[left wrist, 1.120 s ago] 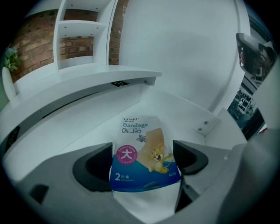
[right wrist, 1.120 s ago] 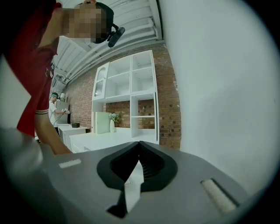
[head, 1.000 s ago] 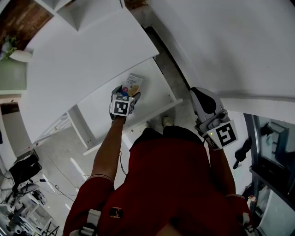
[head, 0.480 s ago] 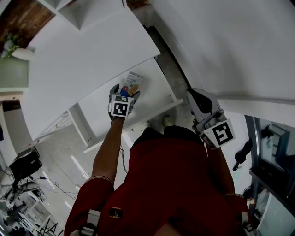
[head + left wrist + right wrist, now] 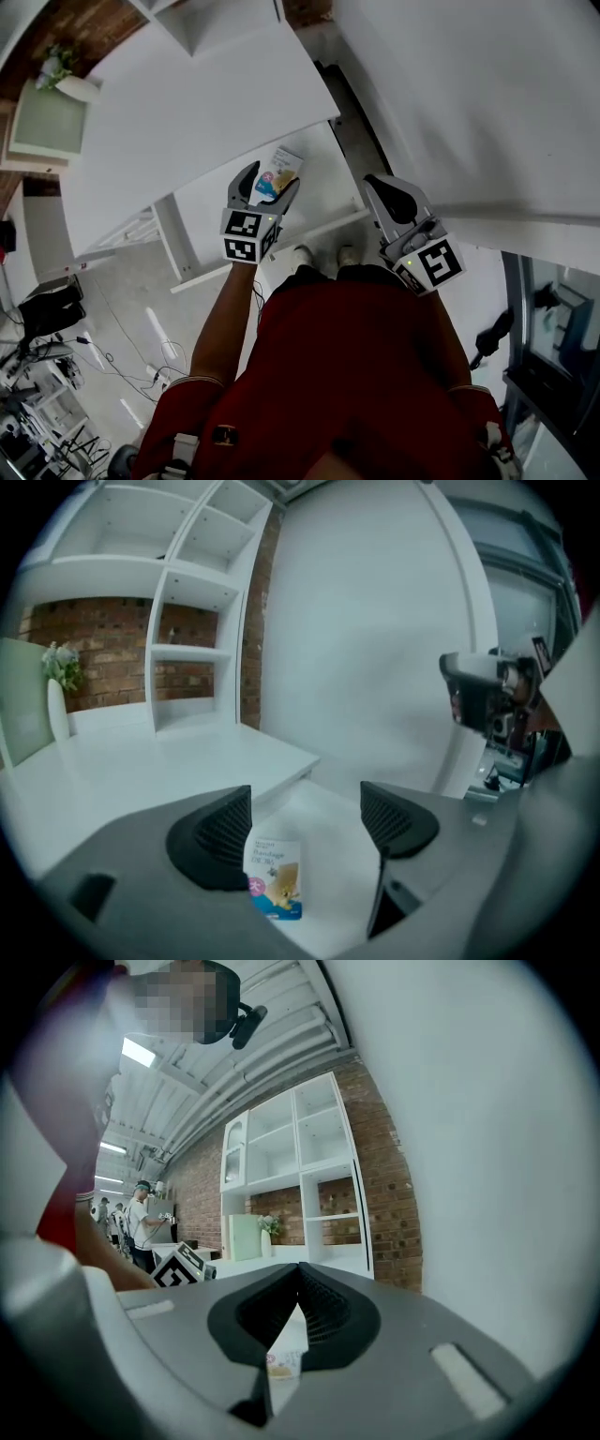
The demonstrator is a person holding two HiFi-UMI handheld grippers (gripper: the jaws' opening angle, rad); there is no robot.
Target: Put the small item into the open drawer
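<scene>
Two tools: left tool [image 5: 272, 180] closing empty above packet [image 5: 282, 166] at drawer [image 5: 323, 190] rear; right tool [image 5: 378, 185] together.

Wearing a dark red shirt [image 5: 347, 375] with short sleeves [image 5: 183, 398], each one ending in a thin pale stripe. Showing a small dark and yellow patch [image 5: 223, 434] on the chest. Wearing pale shoes [image 5: 302, 254], peeking out far below the shirt.
</scene>
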